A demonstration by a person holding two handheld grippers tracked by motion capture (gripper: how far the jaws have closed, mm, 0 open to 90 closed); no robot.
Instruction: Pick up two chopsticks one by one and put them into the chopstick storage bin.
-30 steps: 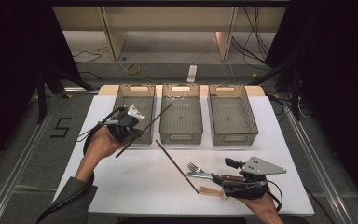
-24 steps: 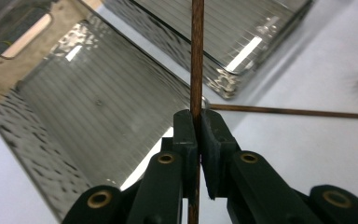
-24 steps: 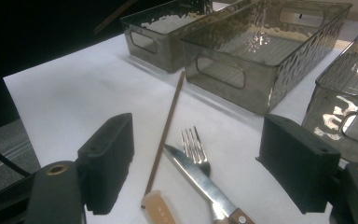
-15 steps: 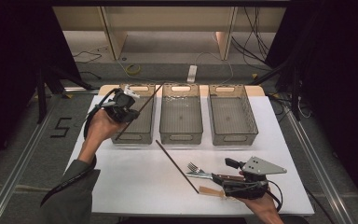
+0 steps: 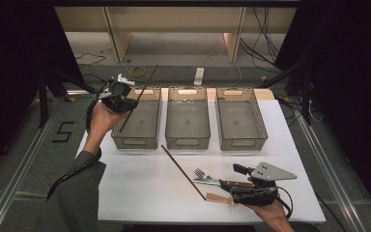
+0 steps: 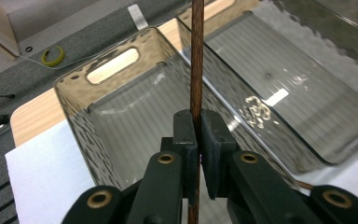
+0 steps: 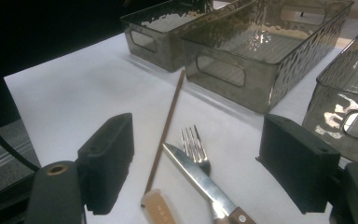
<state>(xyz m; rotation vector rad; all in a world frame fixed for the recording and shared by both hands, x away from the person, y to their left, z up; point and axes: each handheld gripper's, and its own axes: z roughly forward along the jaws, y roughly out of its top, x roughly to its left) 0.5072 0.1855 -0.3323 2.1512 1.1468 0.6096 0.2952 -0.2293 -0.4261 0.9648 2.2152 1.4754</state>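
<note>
dark wooden chopstick (image 6: pixel 196 60) is being clenched by the left gripper (image 6: pixel 196 122) over the leftmost bin (image 5: pixel 137 121); the right gripper (image 7: pixel 196 161) is sitting released over the bench (image 5: pixel 140 188), above a knife (image 7: pixel 200 179).

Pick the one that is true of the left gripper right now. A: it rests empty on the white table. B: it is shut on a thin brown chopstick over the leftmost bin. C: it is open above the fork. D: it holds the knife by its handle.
B: in the left gripper view the left gripper pinches the chopstick between its pads, above the leftmost bin.
</note>
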